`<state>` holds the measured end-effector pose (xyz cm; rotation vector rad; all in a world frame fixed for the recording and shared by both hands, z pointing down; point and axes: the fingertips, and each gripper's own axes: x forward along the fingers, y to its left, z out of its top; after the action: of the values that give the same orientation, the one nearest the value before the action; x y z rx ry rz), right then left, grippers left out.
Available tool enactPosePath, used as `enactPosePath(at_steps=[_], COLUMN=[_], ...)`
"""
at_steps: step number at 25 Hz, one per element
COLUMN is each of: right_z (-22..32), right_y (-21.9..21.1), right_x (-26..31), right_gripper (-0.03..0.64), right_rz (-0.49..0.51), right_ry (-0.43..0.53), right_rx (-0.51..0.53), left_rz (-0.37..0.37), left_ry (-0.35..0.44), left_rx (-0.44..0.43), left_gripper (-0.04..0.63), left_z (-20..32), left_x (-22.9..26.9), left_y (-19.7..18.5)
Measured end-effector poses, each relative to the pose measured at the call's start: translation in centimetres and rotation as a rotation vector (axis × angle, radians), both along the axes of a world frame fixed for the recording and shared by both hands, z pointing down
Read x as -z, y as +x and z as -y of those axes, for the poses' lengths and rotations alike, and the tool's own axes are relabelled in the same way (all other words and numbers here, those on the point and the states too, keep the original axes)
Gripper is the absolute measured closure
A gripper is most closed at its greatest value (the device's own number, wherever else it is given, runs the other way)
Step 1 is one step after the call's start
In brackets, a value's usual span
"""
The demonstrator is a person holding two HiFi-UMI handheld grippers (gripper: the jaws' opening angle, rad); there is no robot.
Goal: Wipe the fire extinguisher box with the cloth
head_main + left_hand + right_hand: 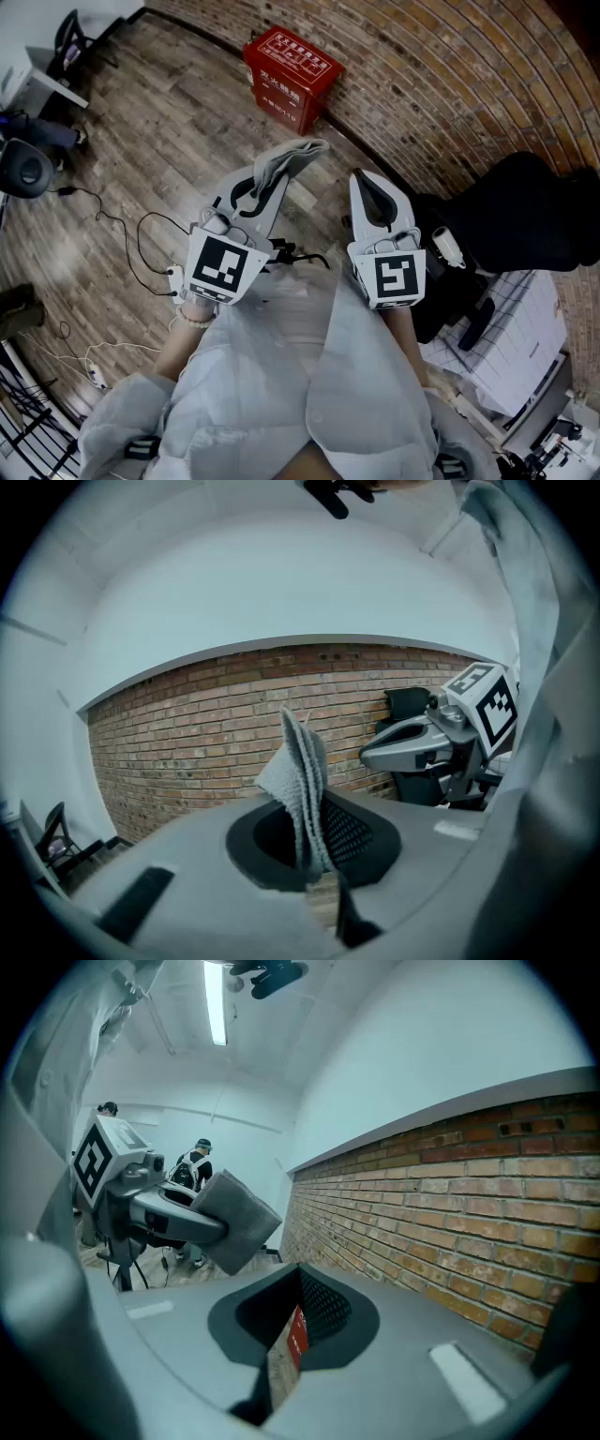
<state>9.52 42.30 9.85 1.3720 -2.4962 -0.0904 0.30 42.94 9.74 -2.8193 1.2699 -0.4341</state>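
Brick wall [450,84] curves across the top and right of the head view, meeting a grey plank floor [159,122] that fills the left. A black chair [525,216] stands against the wall at the right, just beside the right gripper.

The red fire extinguisher box [292,77] sits on the floor, well ahead of both grippers, with its back at the foot of the wall. Its long axis runs along the wall, from upper left to lower right in the head view. The printed top faces up and a long side faces out over the floor. In the right gripper view a sliver of its red shows through the thin slit between that gripper's jaws.

The left gripper [270,187] points forward towards the box, its jaws clamped on the grey cloth [292,155]. The cloth reaches on past the jaw tips, its long axis in line with the jaws and its free end aimed at the box but well apart from it. In the left gripper view it rises from between the jaws as a narrow folded fin [302,780].

The right gripper [372,187] is held alongside, pointing at the wall, jaws drawn together with nothing between them.

A thin black cable [141,239] trails over the floor at the left.
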Motion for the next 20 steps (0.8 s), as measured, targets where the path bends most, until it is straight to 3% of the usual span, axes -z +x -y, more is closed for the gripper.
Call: enactPosePath(at_steps=[20], right_z=[0.9], right_y=[-2.8], right_x=[0.2], right_gripper=[0.609], right_rz=[0.000], right_ry=[0.010], right_rx=[-0.037], left_rz=[-0.014], left_ry=[0.005], left_rx=[-0.013], left_gripper=[0.584], left_z=[0.8], left_x=[0.0], left_y=[-3.4])
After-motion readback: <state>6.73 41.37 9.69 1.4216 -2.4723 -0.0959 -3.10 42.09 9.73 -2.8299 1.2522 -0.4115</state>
